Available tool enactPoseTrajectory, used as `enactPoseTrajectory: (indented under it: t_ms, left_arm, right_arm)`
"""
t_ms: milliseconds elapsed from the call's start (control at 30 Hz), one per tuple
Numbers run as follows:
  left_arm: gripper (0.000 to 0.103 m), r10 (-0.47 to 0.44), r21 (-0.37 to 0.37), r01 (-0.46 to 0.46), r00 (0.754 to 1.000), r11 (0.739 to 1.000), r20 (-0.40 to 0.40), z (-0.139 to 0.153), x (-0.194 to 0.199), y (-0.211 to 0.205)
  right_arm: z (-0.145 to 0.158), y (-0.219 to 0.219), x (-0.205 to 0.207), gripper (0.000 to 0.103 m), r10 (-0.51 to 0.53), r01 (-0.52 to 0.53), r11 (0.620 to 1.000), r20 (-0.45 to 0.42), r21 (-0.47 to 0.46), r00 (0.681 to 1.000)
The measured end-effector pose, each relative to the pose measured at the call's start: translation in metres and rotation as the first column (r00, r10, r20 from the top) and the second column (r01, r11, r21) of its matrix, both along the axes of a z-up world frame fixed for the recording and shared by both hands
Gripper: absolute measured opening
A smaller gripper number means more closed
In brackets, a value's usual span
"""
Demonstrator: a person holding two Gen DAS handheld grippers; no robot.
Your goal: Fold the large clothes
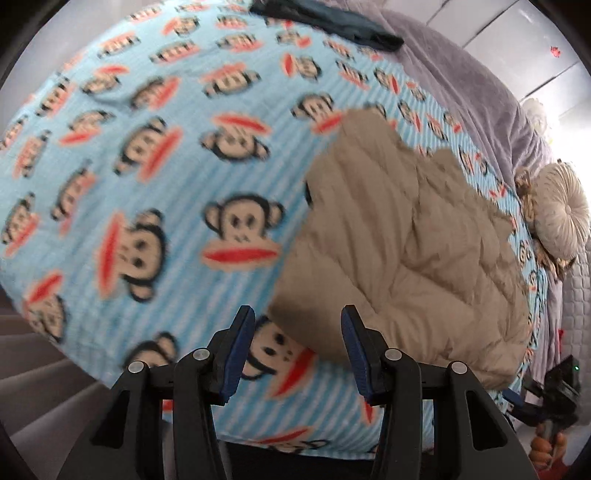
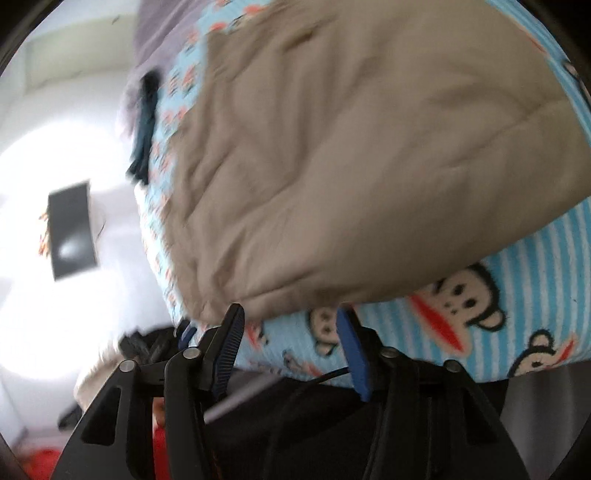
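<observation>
A beige quilted garment (image 1: 406,236) lies folded on a light-blue blanket printed with cartoon monkeys (image 1: 155,155). In the left wrist view my left gripper (image 1: 298,317) hovers over the garment's near left corner, its blue-padded fingers (image 1: 240,350) apart with nothing between them. In the right wrist view the same garment (image 2: 351,155) fills the upper frame. My right gripper (image 2: 291,315) sits just off its near edge above the blanket (image 2: 480,325), jaws apart and holding nothing. The right gripper (image 1: 554,391) also shows at the far right of the left wrist view, in a hand.
A dark teal garment (image 1: 332,22) lies at the blanket's far edge, beside a grey-purple cover (image 1: 480,74). A round cream cushion (image 1: 561,210) rests at the right. A dark screen (image 2: 72,229) hangs on the bright wall. Dark clothing and a cable (image 2: 325,376) sit below the bed edge.
</observation>
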State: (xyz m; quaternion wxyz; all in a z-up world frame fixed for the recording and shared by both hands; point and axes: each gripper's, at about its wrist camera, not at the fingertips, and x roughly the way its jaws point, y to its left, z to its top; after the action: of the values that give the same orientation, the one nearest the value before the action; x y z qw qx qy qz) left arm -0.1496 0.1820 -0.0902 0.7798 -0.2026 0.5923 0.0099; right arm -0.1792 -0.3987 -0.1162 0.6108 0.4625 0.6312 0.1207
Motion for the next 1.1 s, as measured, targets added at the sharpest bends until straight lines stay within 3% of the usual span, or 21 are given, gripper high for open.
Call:
enactPoseTrajectory:
  t_ms: [67, 200, 367, 467, 633, 833, 867, 900, 933, 967, 1100]
  left_arm:
    - [0.05, -0.004, 0.0, 0.004, 1.0, 1.0, 0.028, 0.009, 0.007, -0.001]
    - [0.05, -0.06, -0.033, 0.061, 0.998, 0.998, 0.021, -0.004, 0.03, -0.024]
    - [0.05, -0.149, 0.077, 0.154, 0.986, 0.985, -0.07, -0.051, 0.046, -0.052]
    - [0.05, -0.149, 0.053, 0.156, 0.982, 0.986, -0.117, -0.072, 0.049, -0.046]
    - [0.05, -0.204, 0.109, 0.217, 0.971, 0.97, -0.126, -0.058, 0.056, -0.05]
    - [0.051, -0.229, 0.143, 0.241, 0.969, 0.96, -0.097, -0.037, 0.063, -0.048]
    - [0.054, -0.231, 0.142, 0.242, 0.968, 0.96, -0.095, -0.035, 0.065, -0.047]
    - [0.065, -0.232, 0.142, 0.244, 0.968, 0.959, -0.095, -0.033, 0.064, -0.047]
    - [0.092, -0.23, 0.147, 0.241, 0.969, 0.959, -0.092, -0.031, 0.065, -0.047]
    - [0.098, -0.225, 0.162, 0.233, 0.972, 0.959, -0.067, -0.026, 0.064, -0.047]
    - [0.098, -0.238, 0.176, 0.242, 0.97, 0.954, -0.045, -0.019, 0.063, -0.048]
  right_arm:
    - [0.014, 0.006, 0.008, 0.049, 0.037, -0.038, 0.999, 0.045, 0.015, 0.998]
    - [0.032, 0.03, 0.032, 0.049, 0.09, -0.076, 0.986, 0.09, -0.15, 0.992]
    - [0.008, 0.046, 0.049, 0.047, 0.136, -0.126, 0.92, 0.002, -0.372, 0.991]
    - [-0.009, 0.051, 0.044, 0.046, 0.167, -0.168, 0.871, -0.043, -0.462, 0.985]
    - [-0.015, 0.066, 0.047, 0.049, 0.209, -0.216, 0.802, -0.077, -0.557, 0.975]
    - [-0.004, 0.087, 0.077, 0.049, 0.163, -0.199, 0.789, -0.114, -0.581, 0.98]
    - [-0.002, 0.092, 0.083, 0.049, 0.158, -0.194, 0.787, -0.114, -0.585, 0.981]
    - [0.005, 0.089, 0.076, 0.049, 0.154, -0.189, 0.786, -0.11, -0.589, 0.982]
    - [0.008, 0.089, 0.075, 0.049, 0.15, -0.183, 0.786, -0.106, -0.59, 0.983]
    - [0.01, 0.093, 0.077, 0.049, 0.145, -0.176, 0.787, -0.1, -0.591, 0.984]
    - [0.022, 0.11, 0.081, 0.049, 0.138, -0.153, 0.791, -0.072, -0.593, 0.988]
